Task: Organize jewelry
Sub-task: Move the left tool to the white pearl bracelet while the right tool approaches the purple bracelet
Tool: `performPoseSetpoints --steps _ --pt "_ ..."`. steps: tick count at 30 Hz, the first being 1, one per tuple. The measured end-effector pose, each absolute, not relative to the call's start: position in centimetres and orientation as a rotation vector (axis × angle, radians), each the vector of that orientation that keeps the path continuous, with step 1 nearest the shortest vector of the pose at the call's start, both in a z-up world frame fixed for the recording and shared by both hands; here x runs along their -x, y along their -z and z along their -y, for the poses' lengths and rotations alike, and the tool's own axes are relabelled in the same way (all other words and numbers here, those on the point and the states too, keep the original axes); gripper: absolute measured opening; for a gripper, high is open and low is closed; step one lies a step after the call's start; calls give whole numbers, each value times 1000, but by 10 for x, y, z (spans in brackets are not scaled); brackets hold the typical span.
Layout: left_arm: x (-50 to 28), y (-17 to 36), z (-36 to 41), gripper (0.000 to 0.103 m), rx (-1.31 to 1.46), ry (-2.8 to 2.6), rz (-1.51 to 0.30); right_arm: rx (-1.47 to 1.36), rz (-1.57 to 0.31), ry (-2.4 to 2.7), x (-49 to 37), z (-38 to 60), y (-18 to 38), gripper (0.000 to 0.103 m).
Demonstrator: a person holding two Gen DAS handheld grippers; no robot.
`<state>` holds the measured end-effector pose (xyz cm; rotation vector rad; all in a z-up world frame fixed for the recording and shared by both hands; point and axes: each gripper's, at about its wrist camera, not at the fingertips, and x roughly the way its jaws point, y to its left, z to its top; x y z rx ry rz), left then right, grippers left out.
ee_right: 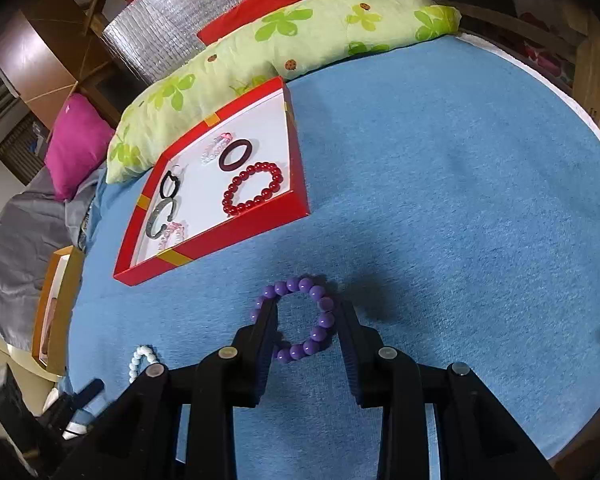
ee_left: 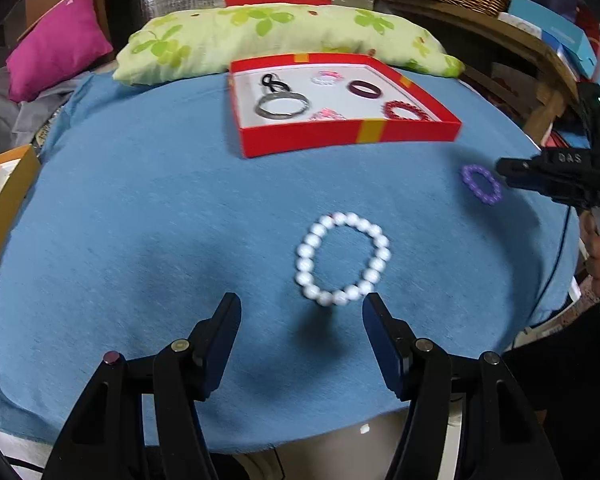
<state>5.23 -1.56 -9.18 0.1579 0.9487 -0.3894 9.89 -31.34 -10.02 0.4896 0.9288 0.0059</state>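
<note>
Currently, the left gripper (ee_left: 300, 312) hangs open above the blue cloth (ee_left: 140, 220), nothing between its jaws; the white bead bracelet (ee_left: 343, 258) lies flat just ahead of the tips. The right gripper (ee_right: 308, 316) straddles the purple bead bracelet (ee_right: 300, 320), jaws parted; whether the pads press on it cannot be told. The red tray (ee_right: 236, 236) holds other bracelets.
</note>
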Motion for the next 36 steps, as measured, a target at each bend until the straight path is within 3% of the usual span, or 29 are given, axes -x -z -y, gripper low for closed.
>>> performPoseSetpoints --steps 23,28,36 --pt "-63 112 41 67 -245 315 -981 -385 -981 52 -111 286 112 35" --pt "-71 116 42 67 -221 313 -996 -368 -981 20 -113 276 113 21" --pt "-100 114 33 67 -138 259 -966 -454 -966 -59 -111 277 111 22"
